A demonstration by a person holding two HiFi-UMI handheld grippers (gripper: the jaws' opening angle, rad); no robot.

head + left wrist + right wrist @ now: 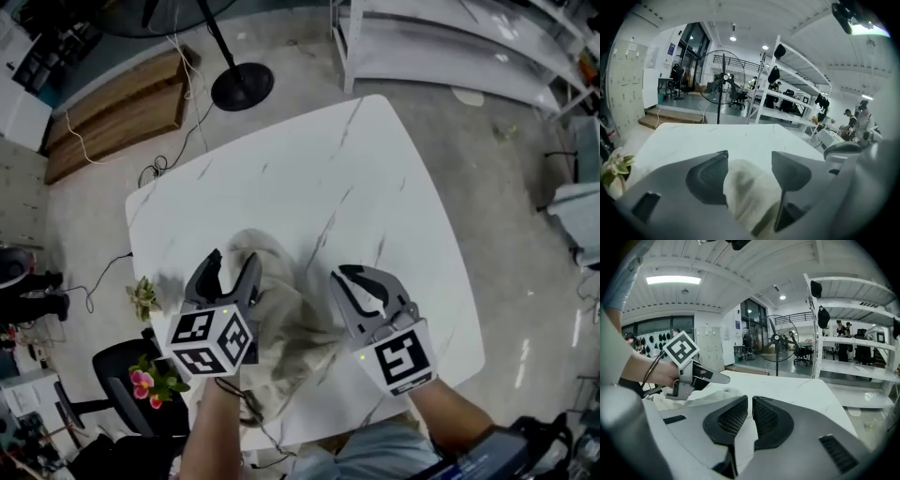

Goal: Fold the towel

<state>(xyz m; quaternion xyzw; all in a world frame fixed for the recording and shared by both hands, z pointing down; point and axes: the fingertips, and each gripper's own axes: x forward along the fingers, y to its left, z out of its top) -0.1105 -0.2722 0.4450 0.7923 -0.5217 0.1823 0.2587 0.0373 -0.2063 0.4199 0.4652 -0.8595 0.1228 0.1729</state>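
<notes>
A crumpled beige towel [281,319] lies bunched on the near part of the white marble table [375,169]. My left gripper [232,261] hovers over the towel's left side with its jaws spread wide. In the left gripper view the towel [750,192] bulges up between the jaws of the left gripper [749,157], and the pads do not squeeze it. My right gripper [349,277] is at the towel's right edge, its pads almost together. In the right gripper view I see no cloth between the pads of the right gripper [750,399]. The towel [712,394] lies to its left.
A standing fan's round base [242,86] and a wooden platform [117,112] sit on the floor beyond the table's far left. White metal shelving [450,42] stands at the far right. Flowers [155,380] and a black chair [122,366] are close to the table's near left corner.
</notes>
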